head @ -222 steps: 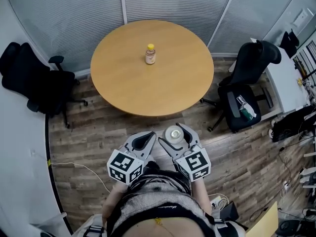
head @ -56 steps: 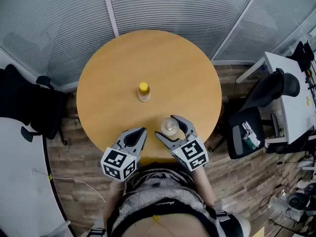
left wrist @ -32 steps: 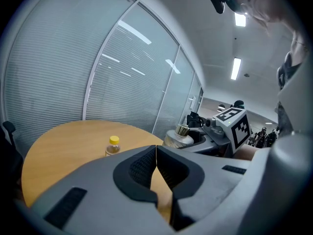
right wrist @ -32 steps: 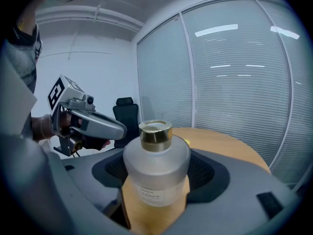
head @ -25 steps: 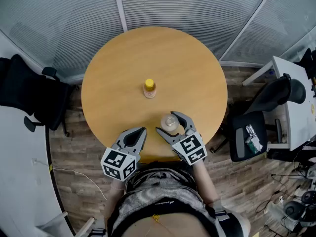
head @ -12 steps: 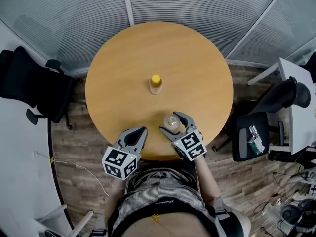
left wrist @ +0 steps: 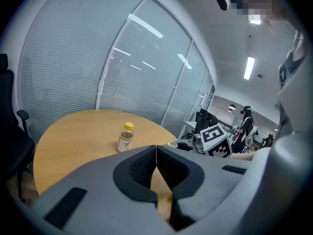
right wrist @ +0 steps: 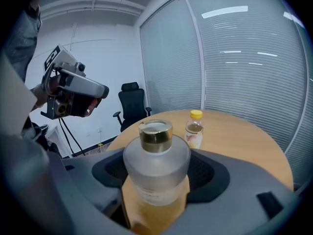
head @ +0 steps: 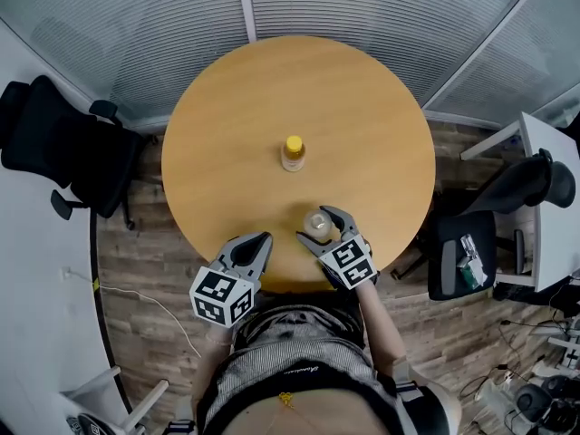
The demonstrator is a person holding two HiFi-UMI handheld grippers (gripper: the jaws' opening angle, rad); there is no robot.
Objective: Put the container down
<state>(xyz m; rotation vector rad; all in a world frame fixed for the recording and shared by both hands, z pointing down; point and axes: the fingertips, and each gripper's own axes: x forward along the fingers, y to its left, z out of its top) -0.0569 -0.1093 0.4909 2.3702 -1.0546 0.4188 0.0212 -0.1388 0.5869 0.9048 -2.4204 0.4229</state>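
The frosted glass container with gold cap (right wrist: 155,163), clamped in the jaws of the right gripper (head: 315,225), has been carried above the round wooden tabletop (head: 362,134), so lowering apparently remains; the jaws of the left gripper (left wrist: 156,148) are pressed together, empty.

One round bench (head: 272,98); one yellow-capped bottle (head: 293,152); one frosted container (head: 317,224); two tools, the left tool (head: 263,239) and the right tool (head: 316,226).

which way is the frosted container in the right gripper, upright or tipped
Upright: in the right gripper view the frosted container stands straight, gold neck on top, held between the jaws of the right gripper.
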